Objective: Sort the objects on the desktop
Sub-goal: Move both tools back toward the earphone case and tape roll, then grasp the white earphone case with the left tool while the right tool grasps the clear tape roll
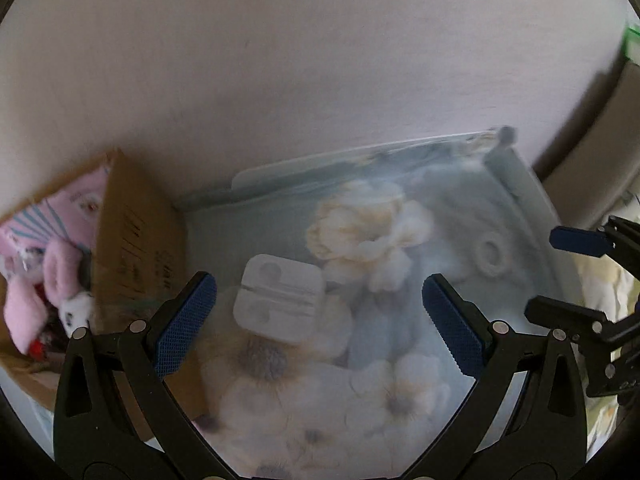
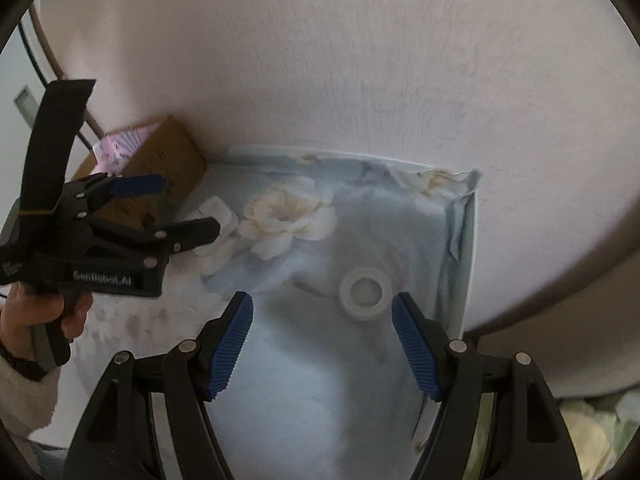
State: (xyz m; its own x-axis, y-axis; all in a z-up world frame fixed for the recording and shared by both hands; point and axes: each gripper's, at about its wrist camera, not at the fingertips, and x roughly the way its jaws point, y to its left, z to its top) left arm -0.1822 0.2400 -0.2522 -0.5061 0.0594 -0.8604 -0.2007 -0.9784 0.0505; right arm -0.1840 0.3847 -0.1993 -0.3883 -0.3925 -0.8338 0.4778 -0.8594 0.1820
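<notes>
A white squarish case (image 1: 279,295) with a hinge line lies on the flowered blue cloth (image 1: 400,340), just ahead of my left gripper (image 1: 320,320), whose blue pads stand open around empty air. A white tape roll (image 2: 366,293) rests on the same cloth (image 2: 304,380), close ahead of my right gripper (image 2: 322,346), which is open with nothing between its fingers. The roll (image 1: 490,255) also shows at the right of the left wrist view. In the right wrist view the left gripper (image 2: 184,208) hovers over the case (image 2: 218,210), held by a hand (image 2: 44,320).
A brown cardboard box (image 1: 136,264) stands at the cloth's left edge, filled with pink plush toys (image 1: 44,280) and small items. A pale wall (image 1: 300,60) rises right behind the cloth. The right gripper's black fingers (image 1: 580,280) enter at the right edge. Crumpled pale fabric (image 2: 592,432) lies at the lower right.
</notes>
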